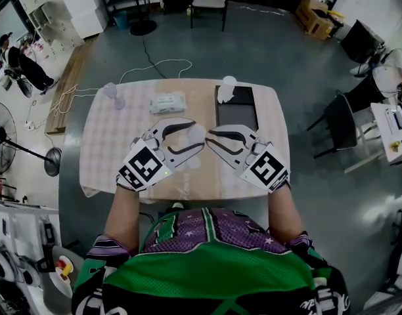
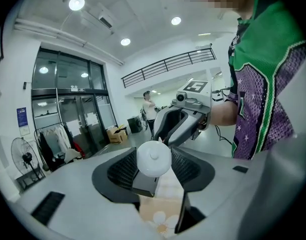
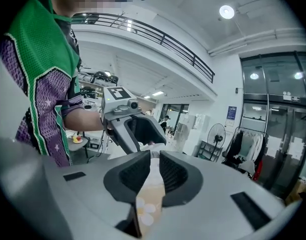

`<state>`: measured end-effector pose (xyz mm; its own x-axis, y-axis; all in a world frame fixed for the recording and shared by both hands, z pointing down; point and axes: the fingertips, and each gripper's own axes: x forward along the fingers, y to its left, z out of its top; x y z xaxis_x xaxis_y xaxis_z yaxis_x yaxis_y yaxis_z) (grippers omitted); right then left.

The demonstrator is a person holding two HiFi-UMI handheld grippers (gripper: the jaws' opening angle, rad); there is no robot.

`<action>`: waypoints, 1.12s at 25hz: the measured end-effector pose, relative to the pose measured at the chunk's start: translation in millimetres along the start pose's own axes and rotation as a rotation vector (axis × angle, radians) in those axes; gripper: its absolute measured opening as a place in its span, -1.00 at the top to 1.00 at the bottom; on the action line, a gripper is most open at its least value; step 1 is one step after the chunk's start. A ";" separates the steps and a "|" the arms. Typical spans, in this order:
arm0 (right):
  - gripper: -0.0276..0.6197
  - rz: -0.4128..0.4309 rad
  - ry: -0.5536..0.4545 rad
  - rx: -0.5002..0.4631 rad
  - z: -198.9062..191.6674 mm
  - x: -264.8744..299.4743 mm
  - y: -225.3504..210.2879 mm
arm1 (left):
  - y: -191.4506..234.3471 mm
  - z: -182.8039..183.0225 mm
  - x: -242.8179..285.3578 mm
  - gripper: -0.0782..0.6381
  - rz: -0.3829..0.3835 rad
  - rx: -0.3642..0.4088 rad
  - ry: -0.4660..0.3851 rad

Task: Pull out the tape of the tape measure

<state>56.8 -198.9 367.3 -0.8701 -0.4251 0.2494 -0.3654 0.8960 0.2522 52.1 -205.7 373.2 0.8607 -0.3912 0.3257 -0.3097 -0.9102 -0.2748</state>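
Note:
The tape measure [image 1: 196,134] is a small round white case, and my left gripper [image 1: 192,138] is shut on it above the table's middle. In the left gripper view the tape measure [image 2: 153,158] sits between the two dark pads, its round face toward the camera. My right gripper [image 1: 210,138] faces the left one tip to tip, right beside the case. In the right gripper view its jaws stand close together, and a small pale tape end [image 3: 152,146] shows pinched at their tips. No length of tape is visible between the grippers.
The table [image 1: 109,149] has a pale checked cloth. A black flat pad [image 1: 236,107] lies at the back right with a white object [image 1: 227,88] at its far edge. A white packet [image 1: 167,102] and a clear cup [image 1: 112,94] stand at the back left.

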 end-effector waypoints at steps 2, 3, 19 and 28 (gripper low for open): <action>0.73 -0.005 0.005 -0.020 -1.9 -0.3 0.0 | -0.6 -1.4 1.2 0.11 0.005 0.001 0.008; 0.77 -0.008 0.007 -0.037 -2.4 -1.1 -1.0 | -0.6 -1.1 1.6 0.11 0.007 -0.003 0.007; 0.88 -0.085 -0.050 -0.109 5.8 -6.9 -14.2 | 12.4 -5.2 -9.7 0.11 0.080 -0.064 -0.002; 0.88 -0.218 -0.087 0.029 -2.5 -32.9 -45.4 | 25.9 -30.8 -32.2 0.11 0.136 -0.086 0.041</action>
<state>102.8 -225.9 350.0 -0.7946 -0.5971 0.1100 -0.5558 0.7883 0.2639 4.0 -220.9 383.5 0.7916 -0.5154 0.3282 -0.4572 -0.8560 -0.2413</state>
